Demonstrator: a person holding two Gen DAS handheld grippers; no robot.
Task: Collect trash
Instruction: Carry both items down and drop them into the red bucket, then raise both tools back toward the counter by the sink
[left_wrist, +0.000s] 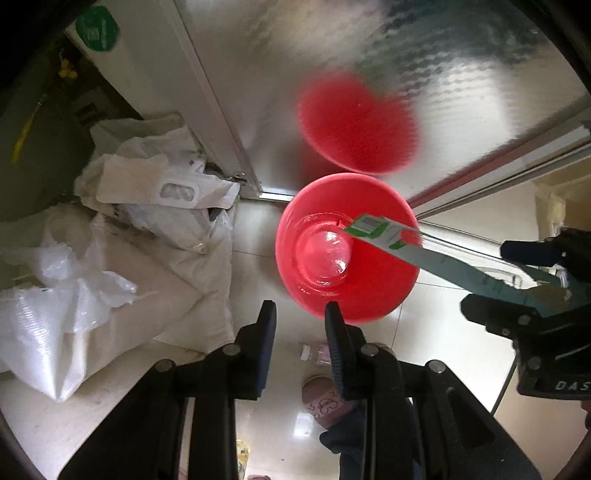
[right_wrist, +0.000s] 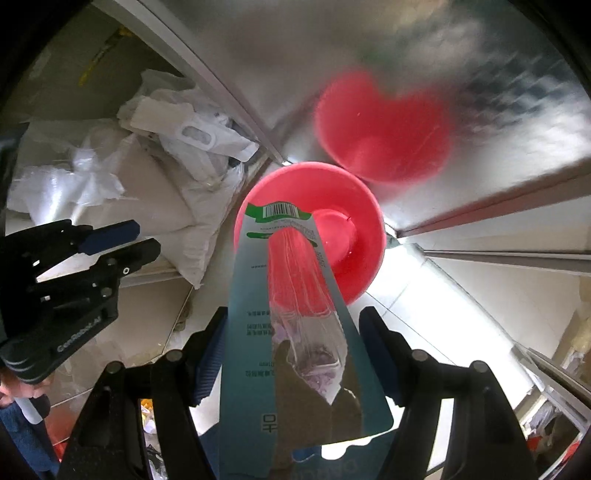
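A red plastic bin (left_wrist: 347, 247) (right_wrist: 325, 195) stands on the pale floor against a shiny metal panel. A clear plastic piece (left_wrist: 327, 254) lies in its bottom. My right gripper (right_wrist: 295, 332) (left_wrist: 532, 291) is shut on a teal and green blister package (right_wrist: 291, 325) (left_wrist: 424, 247), whose far end reaches over the bin's rim. My left gripper (left_wrist: 301, 321) (right_wrist: 136, 240) is open and empty, just in front of the bin's near rim, to the left of the package.
The metal panel (left_wrist: 332, 74) mirrors the bin as a red blur. White woven sacks and plastic bags (left_wrist: 129, 229) (right_wrist: 147, 177) are piled left of the bin. A pink slipper (left_wrist: 325, 400) and small scraps lie on the floor below my left gripper.
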